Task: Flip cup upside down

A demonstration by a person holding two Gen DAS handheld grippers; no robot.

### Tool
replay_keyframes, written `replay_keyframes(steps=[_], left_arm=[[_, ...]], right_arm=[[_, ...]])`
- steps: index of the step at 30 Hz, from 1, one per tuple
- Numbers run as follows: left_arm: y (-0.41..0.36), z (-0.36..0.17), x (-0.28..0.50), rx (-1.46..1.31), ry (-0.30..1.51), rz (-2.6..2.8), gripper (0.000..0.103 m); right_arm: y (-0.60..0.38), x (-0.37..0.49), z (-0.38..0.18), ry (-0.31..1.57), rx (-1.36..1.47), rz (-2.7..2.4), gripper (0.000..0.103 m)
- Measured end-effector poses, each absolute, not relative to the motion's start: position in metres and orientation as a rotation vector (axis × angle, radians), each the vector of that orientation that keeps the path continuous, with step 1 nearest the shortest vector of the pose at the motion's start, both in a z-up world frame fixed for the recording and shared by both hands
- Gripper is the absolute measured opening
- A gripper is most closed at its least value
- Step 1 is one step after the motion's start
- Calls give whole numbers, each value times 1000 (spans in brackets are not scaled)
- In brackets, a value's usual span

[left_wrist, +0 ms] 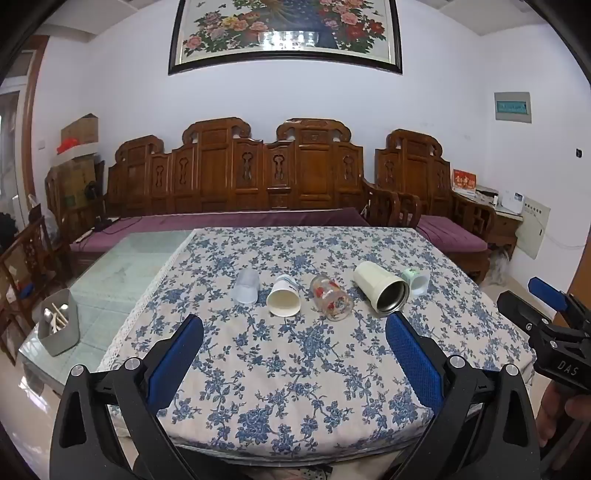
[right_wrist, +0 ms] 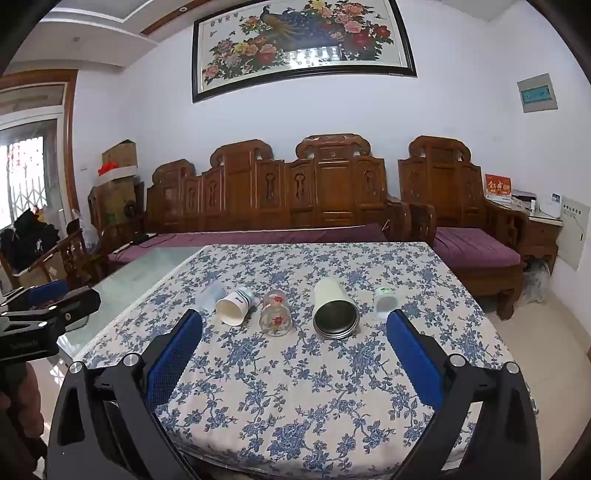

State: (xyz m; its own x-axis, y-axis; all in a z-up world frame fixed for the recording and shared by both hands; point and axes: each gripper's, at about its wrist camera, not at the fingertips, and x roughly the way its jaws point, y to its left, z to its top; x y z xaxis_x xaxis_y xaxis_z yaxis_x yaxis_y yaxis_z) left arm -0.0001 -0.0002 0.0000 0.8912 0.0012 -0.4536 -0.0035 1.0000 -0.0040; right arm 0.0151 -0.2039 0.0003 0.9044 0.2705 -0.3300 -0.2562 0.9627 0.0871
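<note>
— Any lettering you can make out?
— "DAS" in pale capitals on the right gripper (left_wrist: 554,314) body, at the left wrist view's right edge. Everything else is too blurred.

A blue-and-white floral tablecloth (left_wrist: 295,369) covers the right part of a glass-topped table (left_wrist: 122,273). Near the table's left edge stands a grey plastic bin (left_wrist: 61,332) holding sticks. Beyond the far edge, a carved wooden sofa (left_wrist: 236,173) carries purple cushions beneath a framed peony painting (left_wrist: 284,33).
</note>
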Motion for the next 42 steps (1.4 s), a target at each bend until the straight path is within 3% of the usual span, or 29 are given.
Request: replay_keyframes(steps=[42], left_arm=[[-3, 4, -2, -23, 462, -4, 95]], right_arm=[[-204, 16, -2, 345, 37, 267, 100]])
